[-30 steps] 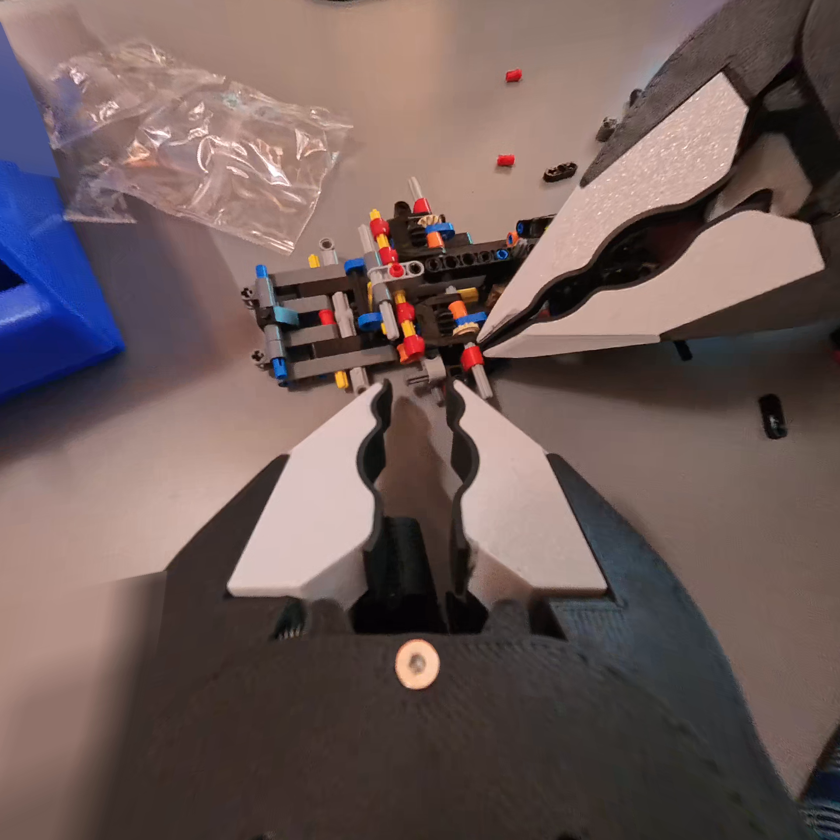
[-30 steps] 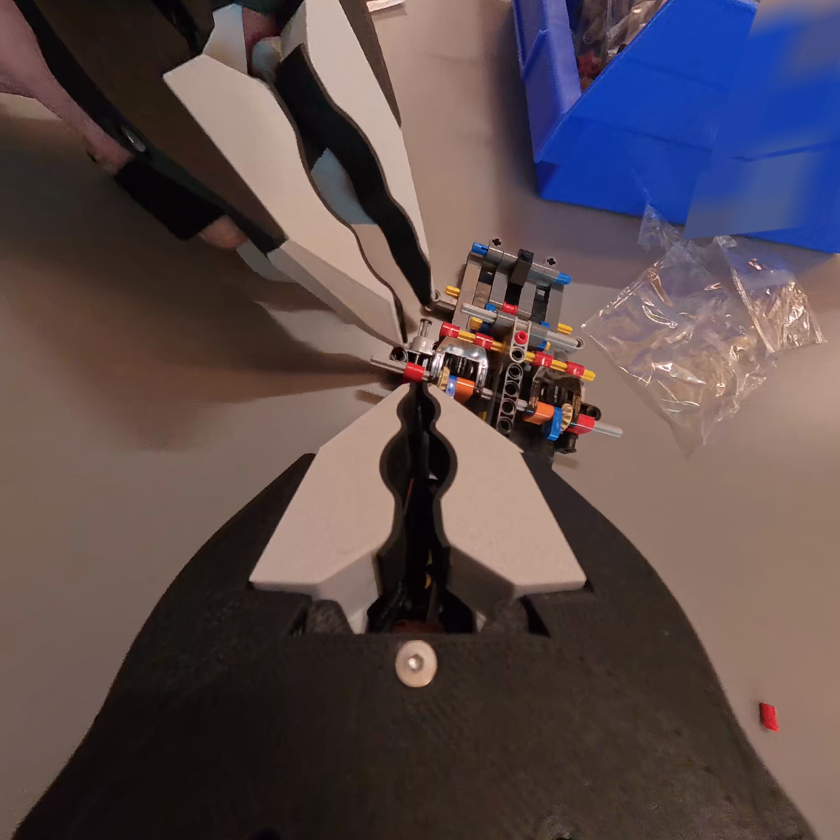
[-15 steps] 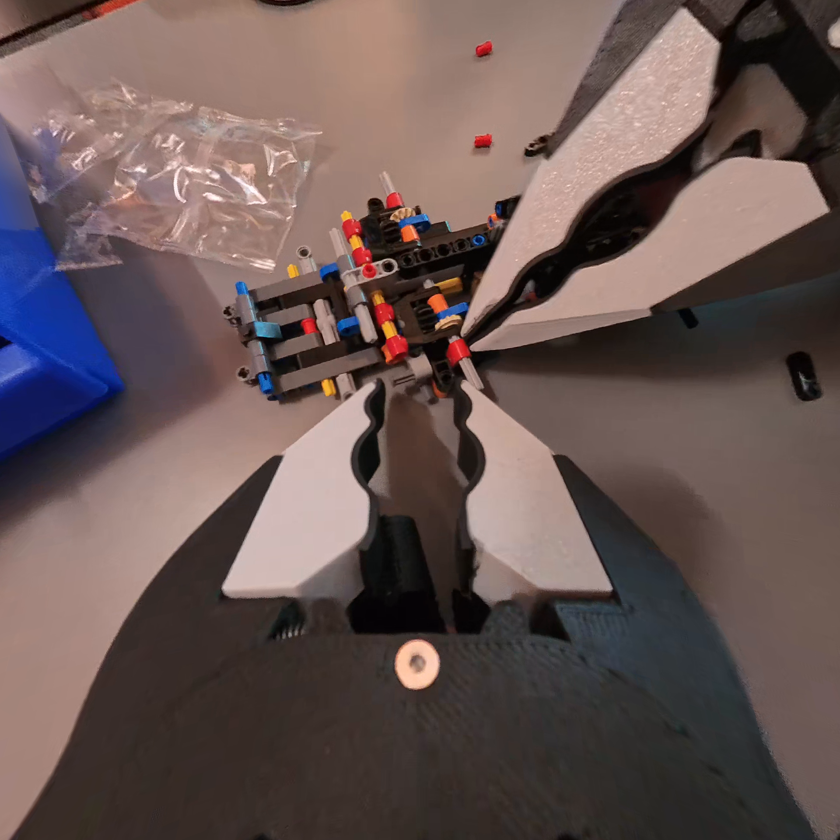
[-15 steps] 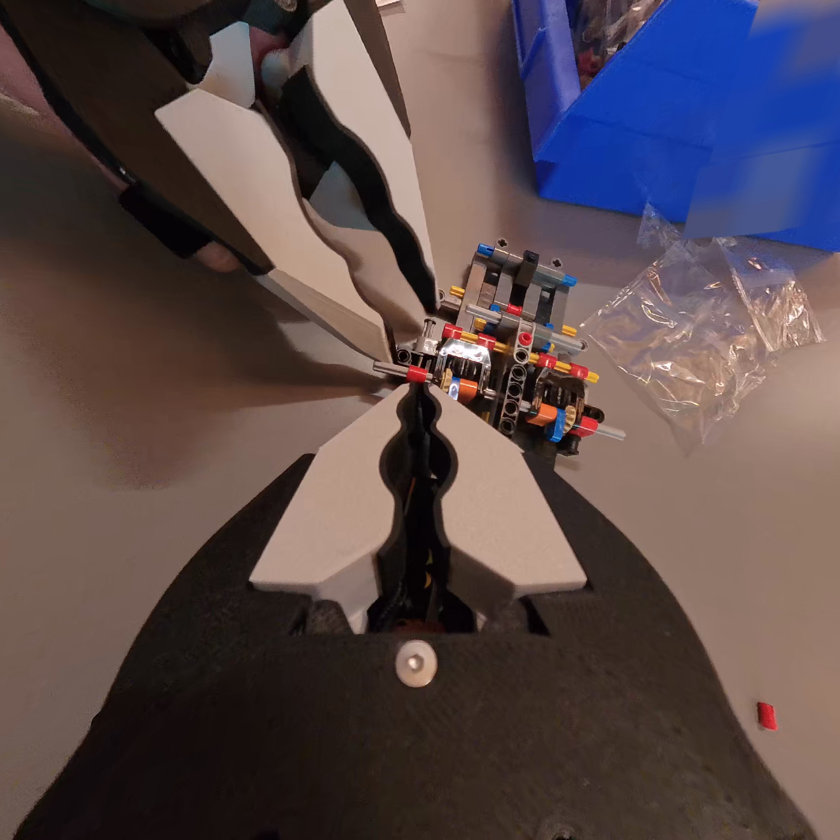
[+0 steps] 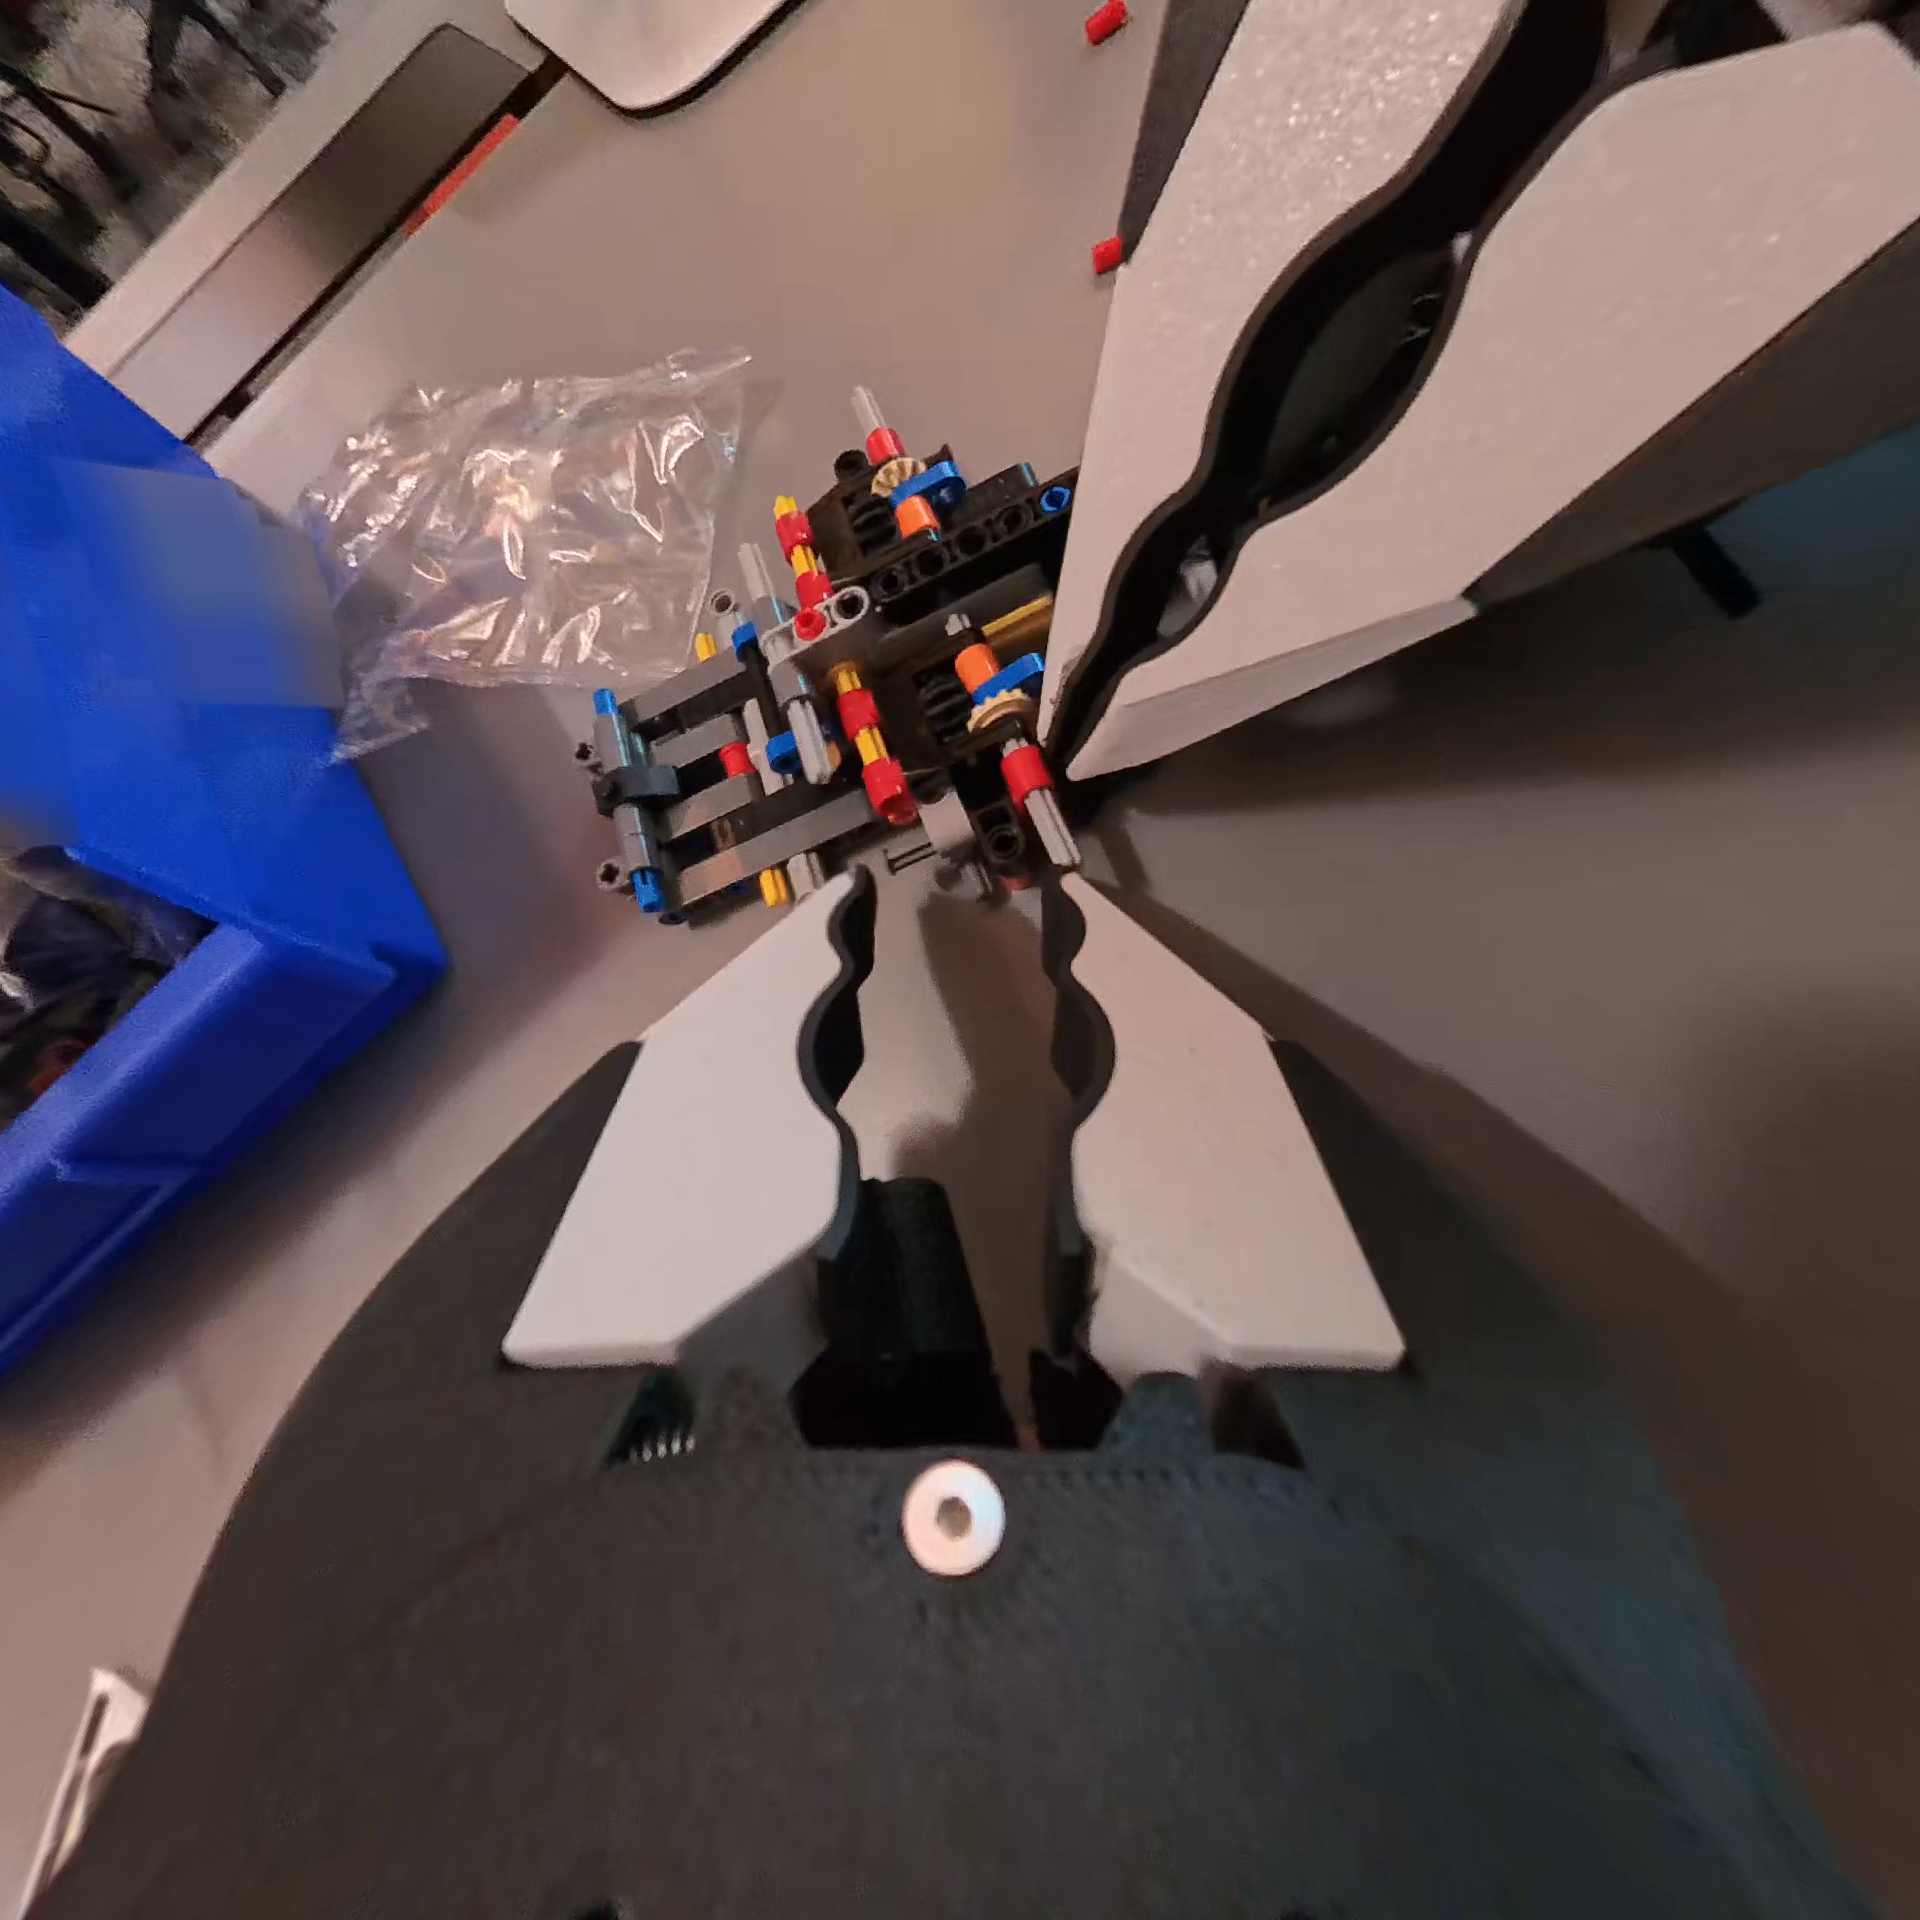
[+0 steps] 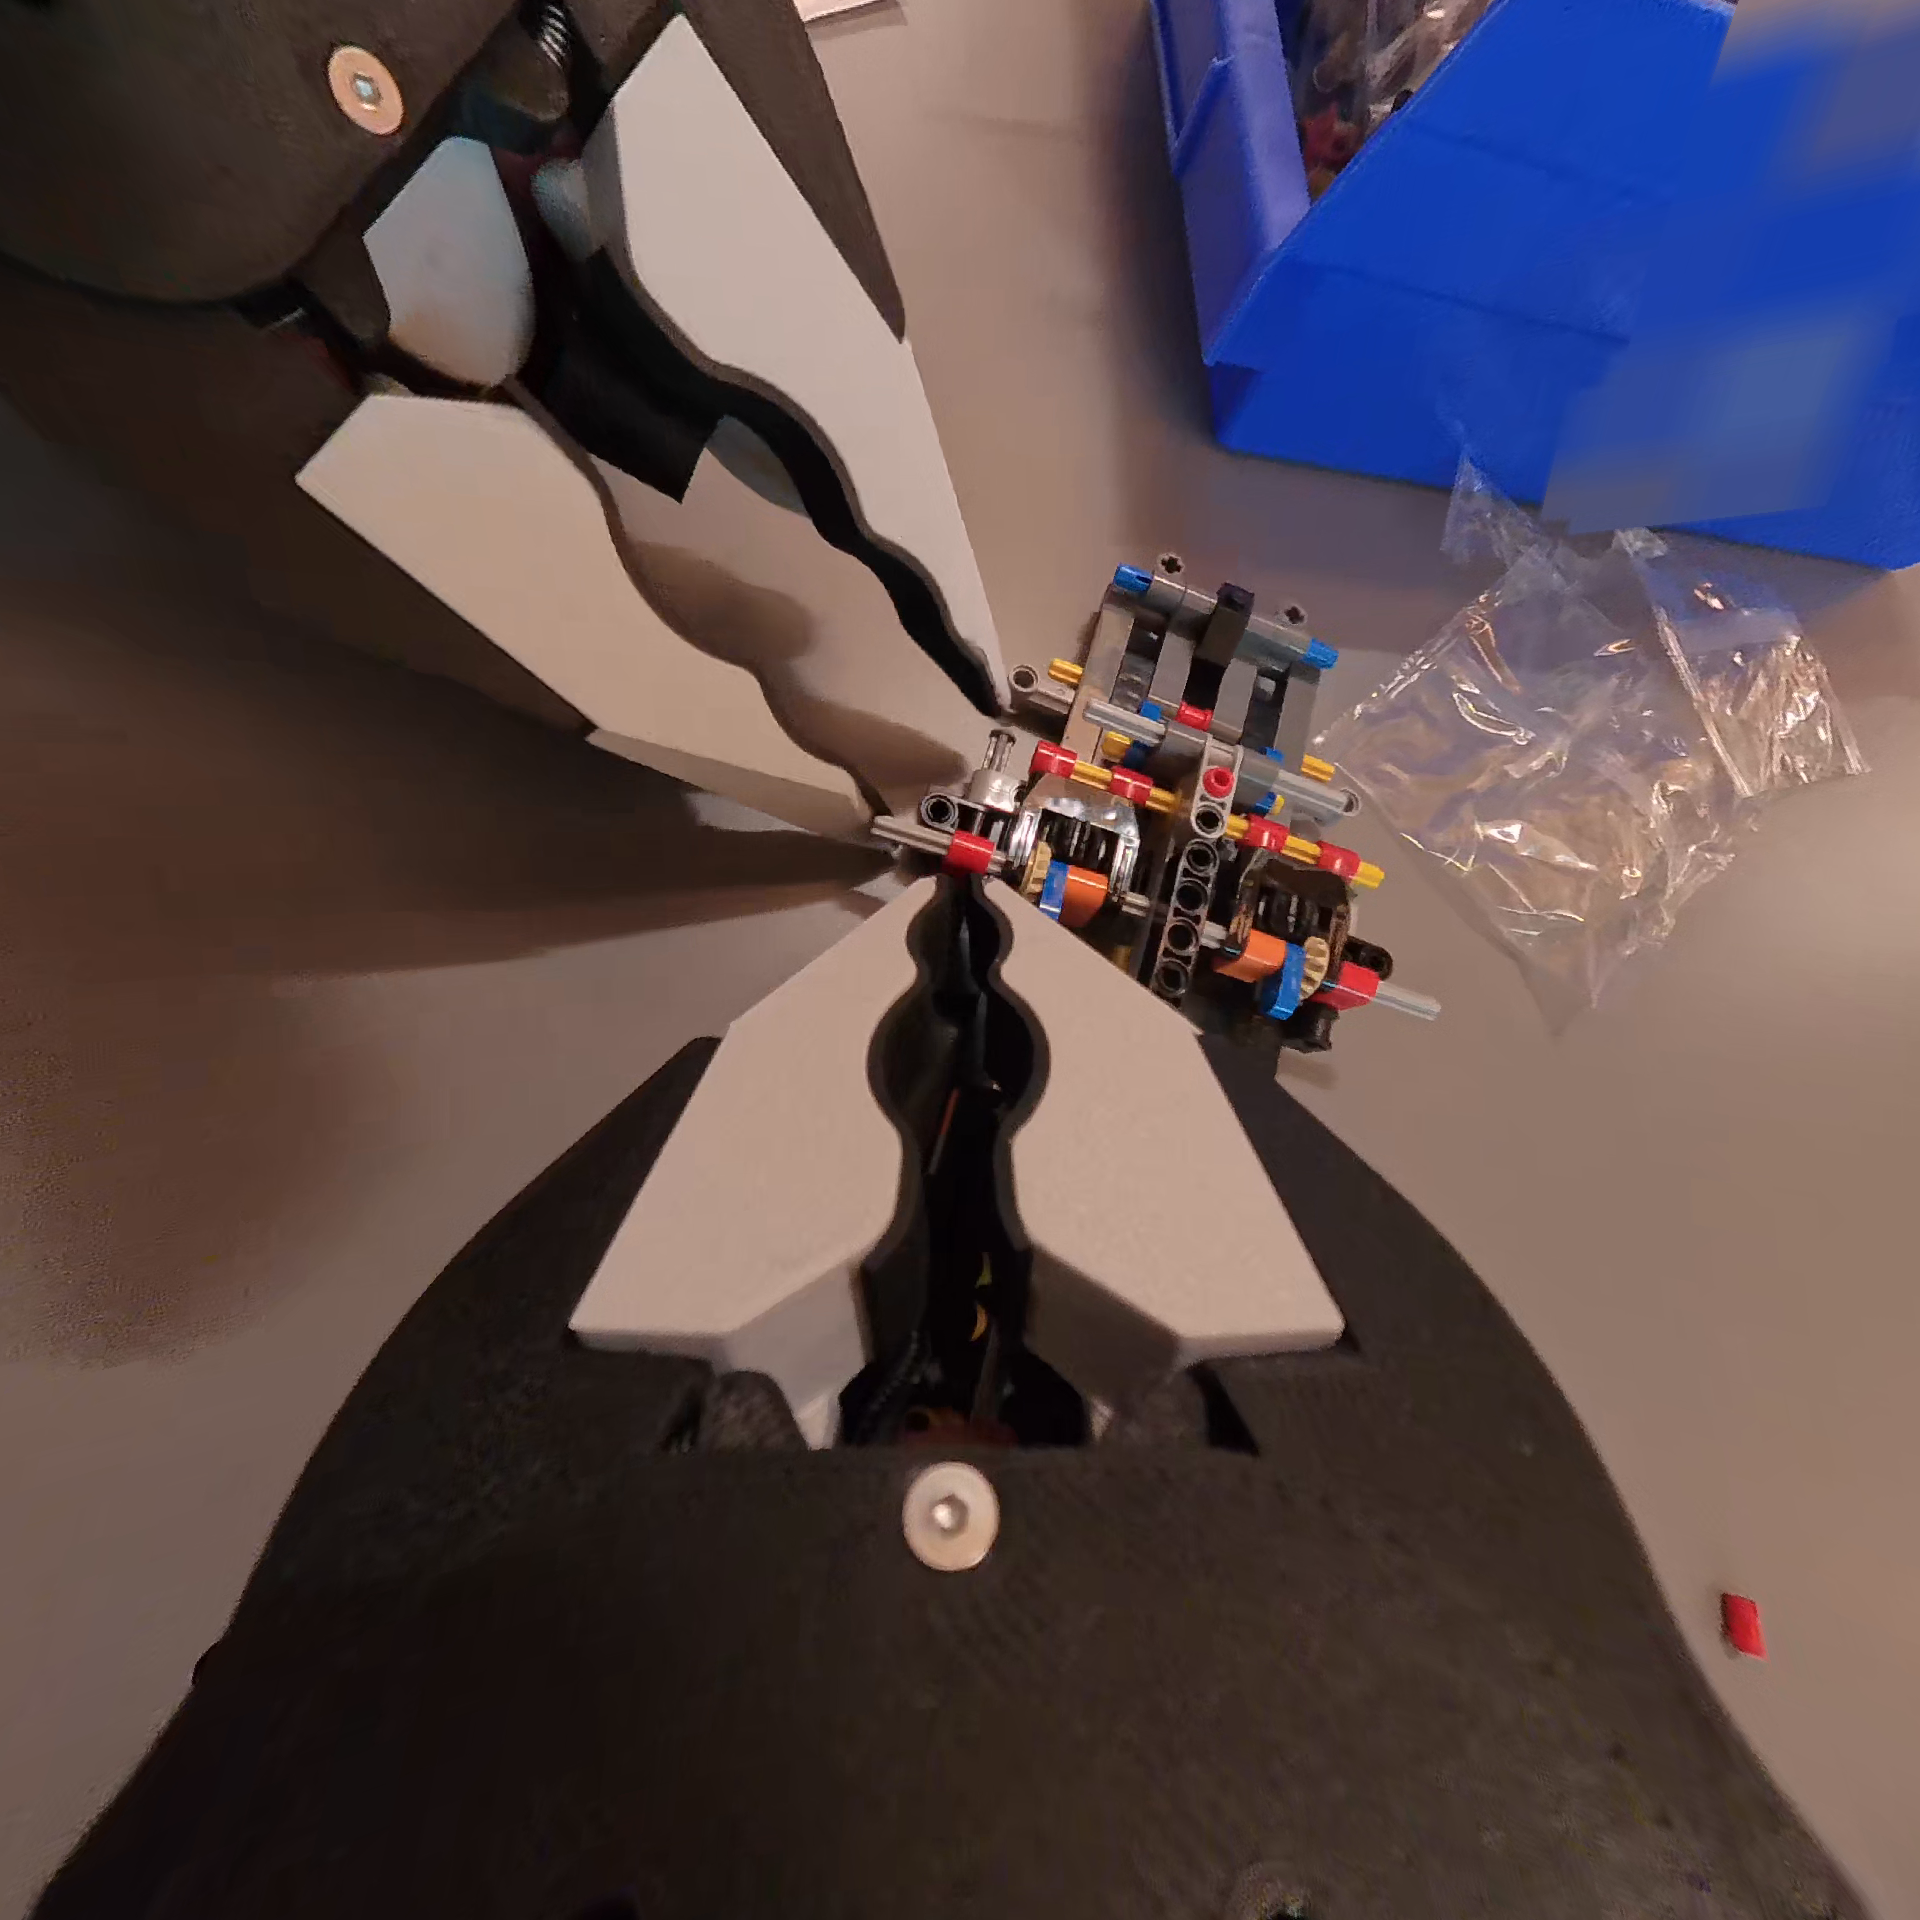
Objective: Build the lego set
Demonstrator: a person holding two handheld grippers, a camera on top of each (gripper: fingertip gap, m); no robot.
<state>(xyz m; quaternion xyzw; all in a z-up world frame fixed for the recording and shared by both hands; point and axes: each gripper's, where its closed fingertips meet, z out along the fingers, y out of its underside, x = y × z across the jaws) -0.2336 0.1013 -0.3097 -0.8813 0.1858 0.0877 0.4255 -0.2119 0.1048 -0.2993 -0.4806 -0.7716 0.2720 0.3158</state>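
Note:
The lego assembly [image 5: 831, 686], a grey and black technic frame with red, yellow, blue and orange parts, lies on the grey table; it also shows in the right wrist view [image 6: 1195, 790]. My left gripper [image 5: 956, 888] is open, with its tips on either side of a small grey connector [image 5: 935, 862] at the assembly's near edge. From the right wrist view the left gripper [image 6: 935, 764] comes in from the upper left. My right gripper [image 6: 954, 883] is shut, and its tips touch the grey axle with a red bush [image 6: 966, 850]. I cannot tell whether it pinches a part.
A blue bin [image 5: 156, 831] with loose parts stands left of the assembly, upper right in the right wrist view [image 6: 1455, 260]. A clear plastic bag [image 5: 520, 520] lies between the bin and the assembly. Small red pieces [image 5: 1107, 252] [image 6: 1742, 1626] lie loose on the table. Left and right tips are no more than a few centimetres apart.
My left gripper has tilted and moved closer to the assembly, and its tips now flank the grey connector. The right gripper and the assembly have stayed in place.

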